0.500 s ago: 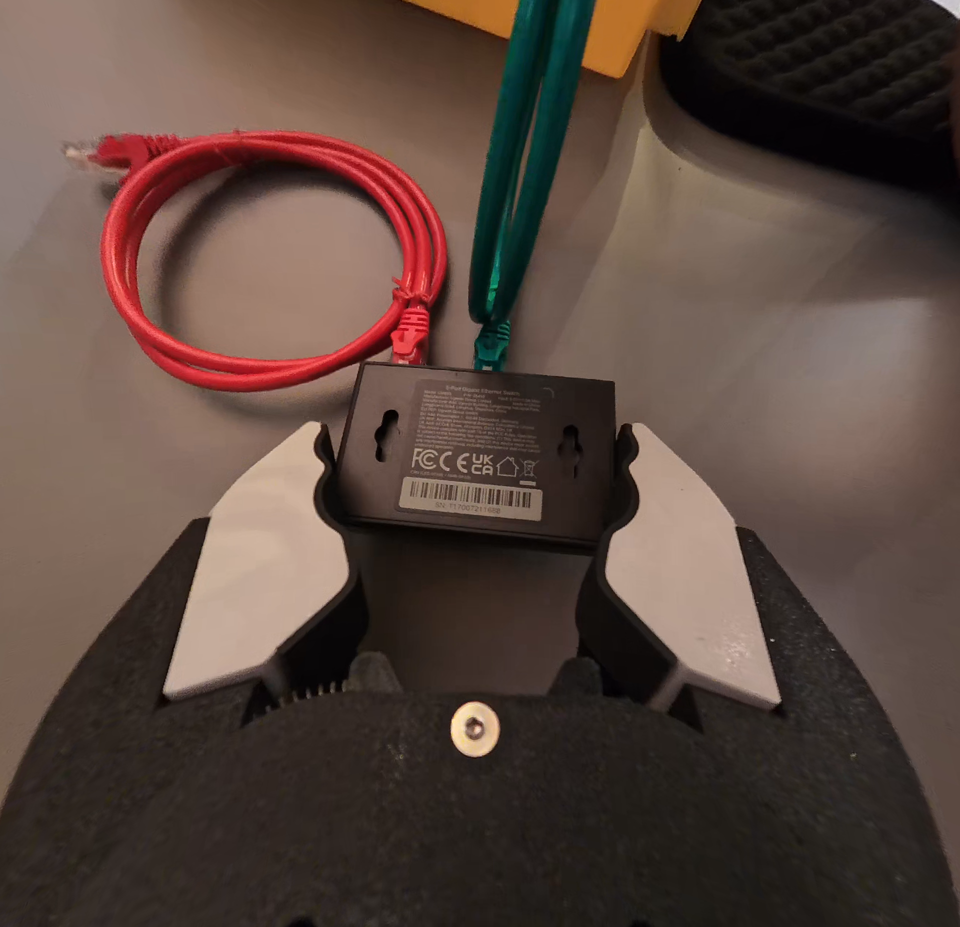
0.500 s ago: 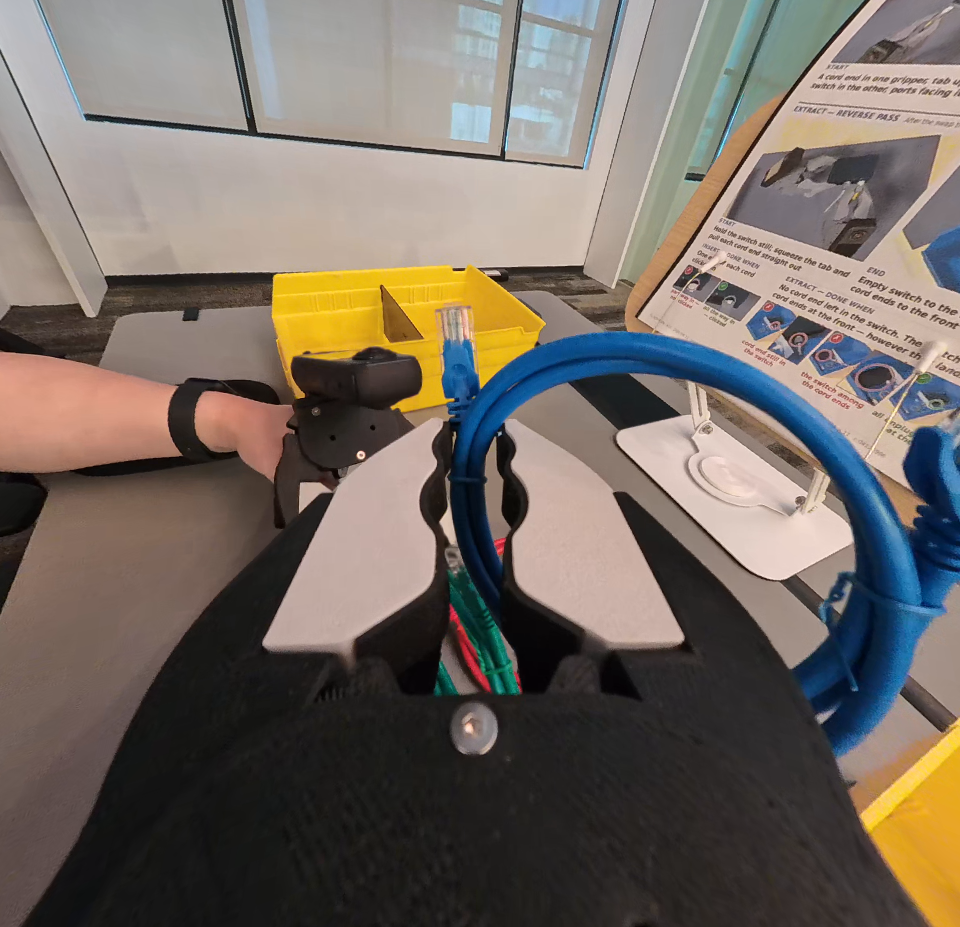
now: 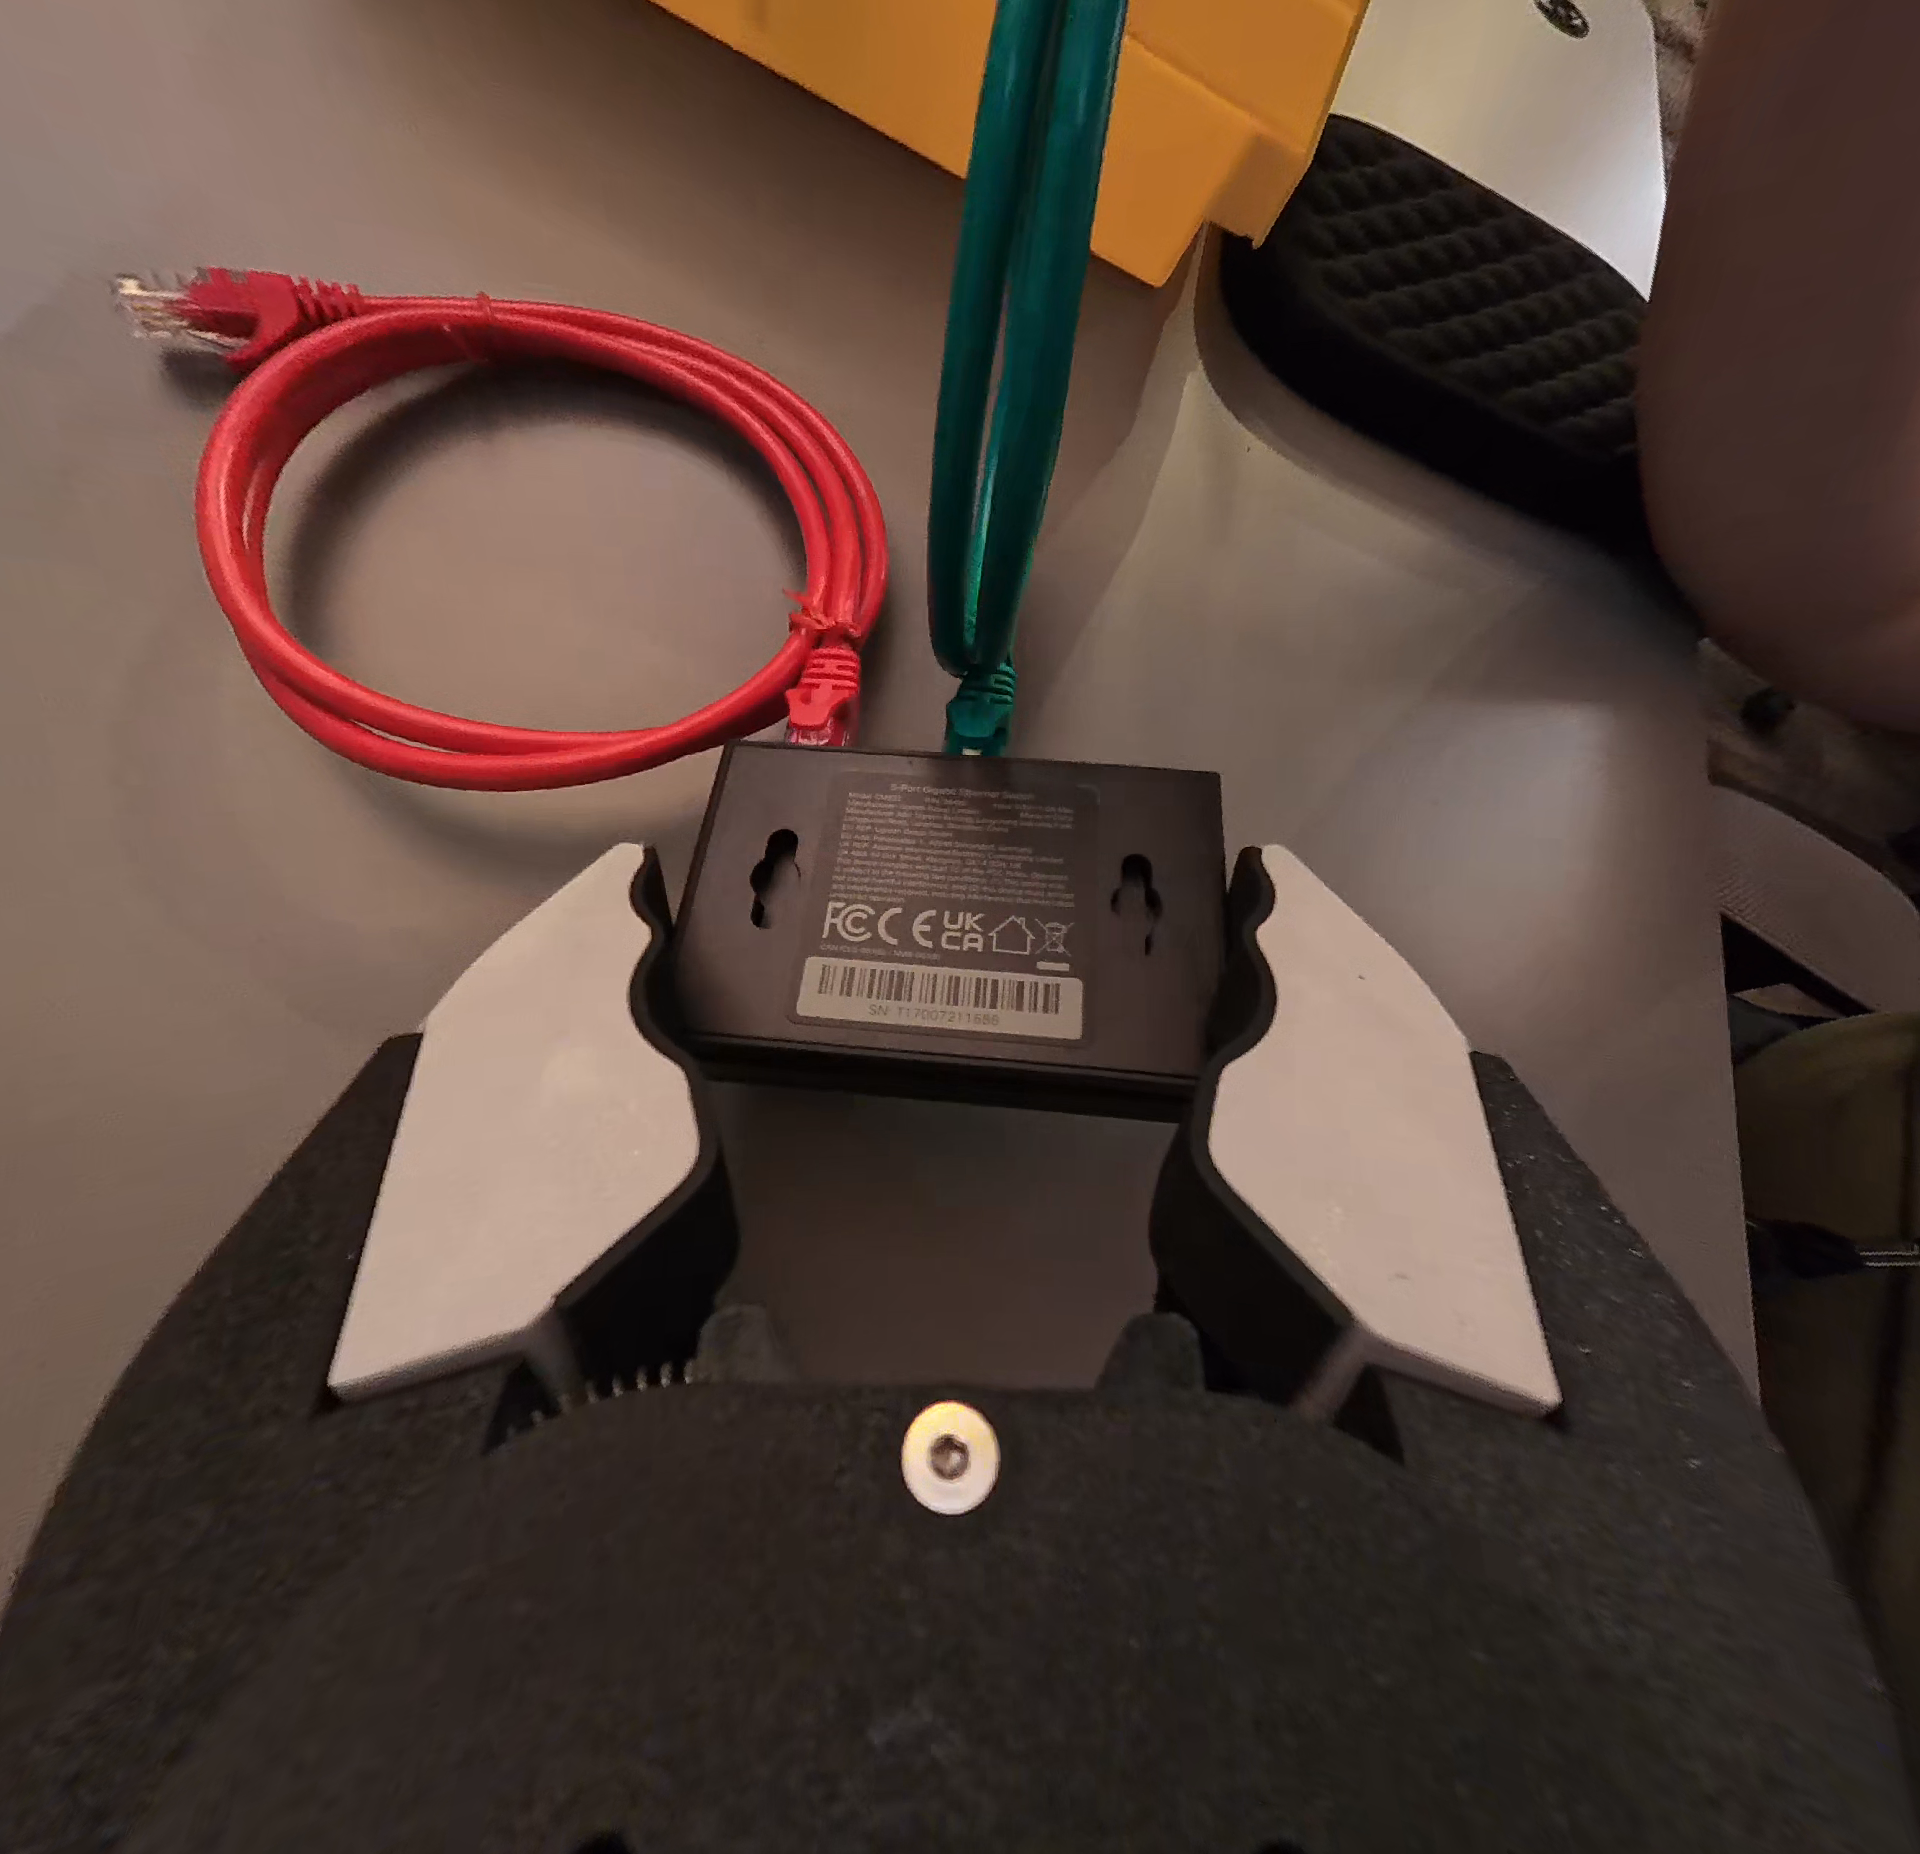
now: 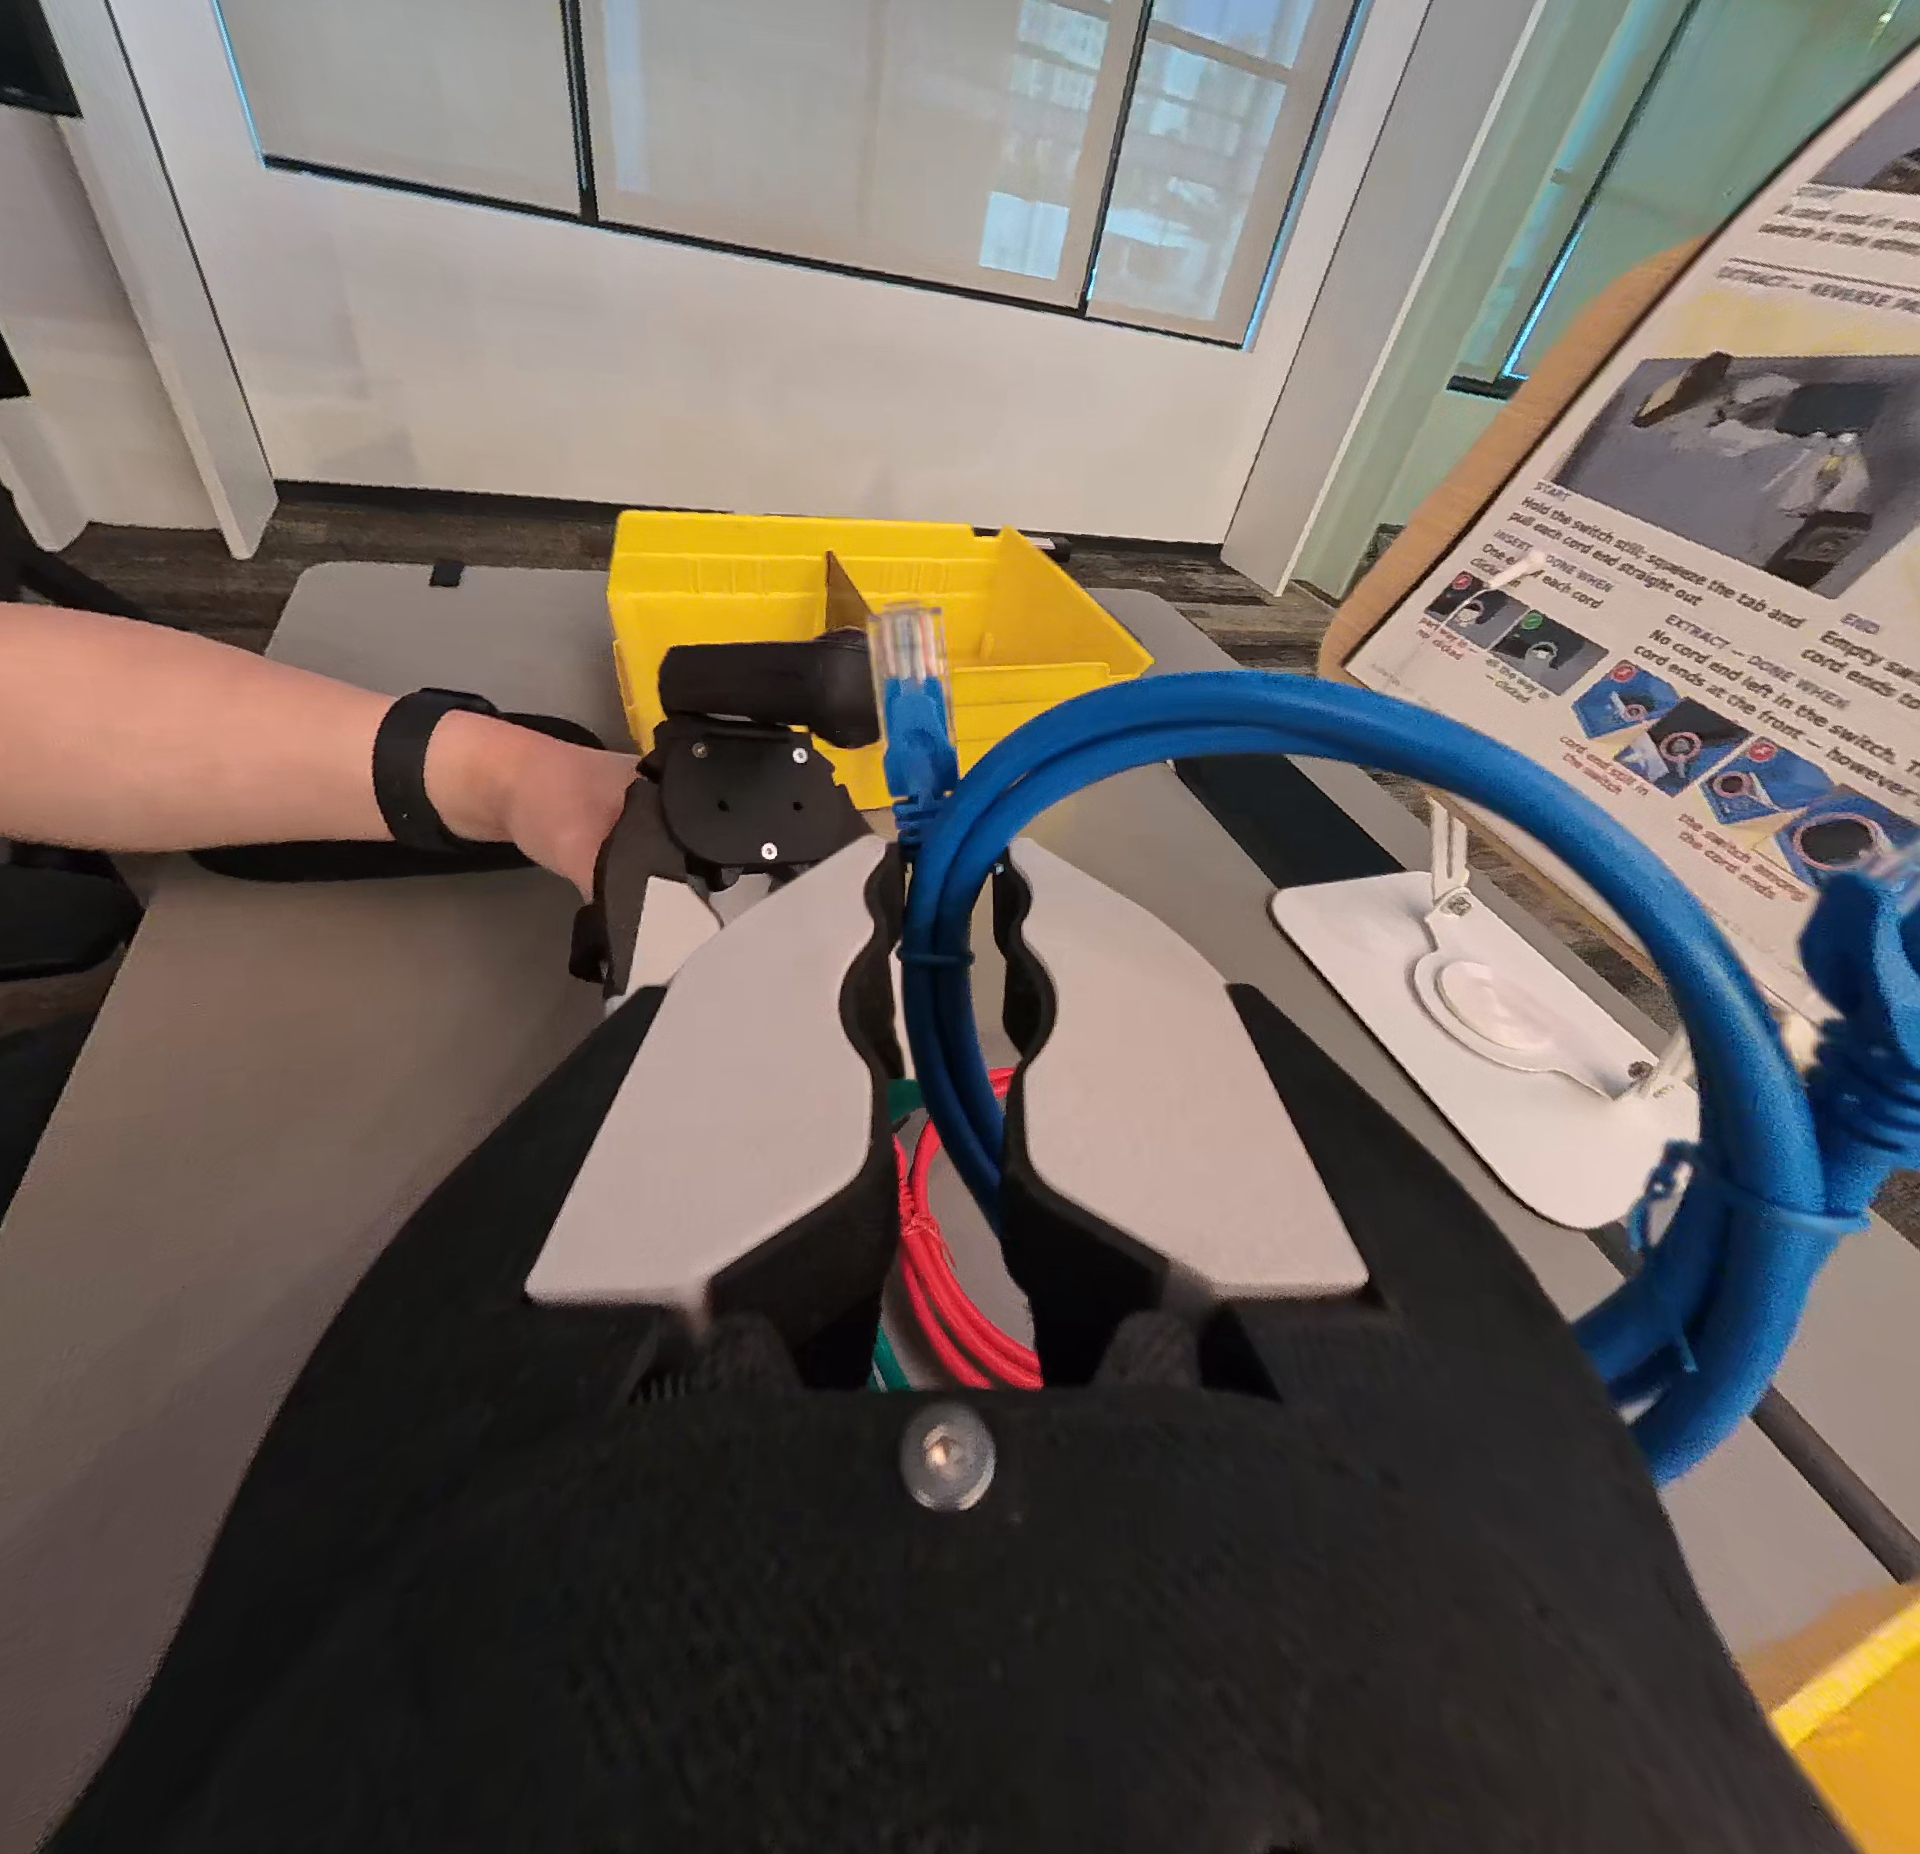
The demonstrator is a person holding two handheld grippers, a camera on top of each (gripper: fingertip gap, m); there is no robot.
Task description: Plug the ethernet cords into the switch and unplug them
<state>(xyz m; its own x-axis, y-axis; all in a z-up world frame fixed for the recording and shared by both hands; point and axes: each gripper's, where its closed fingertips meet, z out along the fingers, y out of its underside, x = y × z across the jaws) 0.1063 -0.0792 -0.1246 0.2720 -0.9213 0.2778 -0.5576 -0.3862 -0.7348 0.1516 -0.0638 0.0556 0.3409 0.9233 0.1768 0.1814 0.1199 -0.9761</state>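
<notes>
Between my left fingers (image 3: 940, 931) sits the switch (image 3: 951, 911), clamped by its two short sides with its labelled underside up and its port face pointing away from me. Just past that face, the red cord (image 3: 540, 557) and the green cord (image 3: 1023, 329) each have a plug at the ports; whether both are fully seated I cannot tell. The red loop lies on the bench (image 3: 1299, 661) ahead and to the left, its free plug far out; the green runs straight ahead toward the yellow bin (image 3: 1195, 90).

My right fingers (image 4: 945, 931) are pinched together on the blue cord (image 4: 1351, 755), a little below its plug (image 4: 912, 703), which stands up beyond the fingertips with its clear end on top. The rest of the coil swings out to the right.

As I judge it, the step in hand is bringing this blue plug to a free port. To do it well, I hold the switch dead still, turn my right wrist until the plug lines up with the port face, match the tab side, and push straight. The hanging coil could drag the plug askew, so I move slowly.
</notes>
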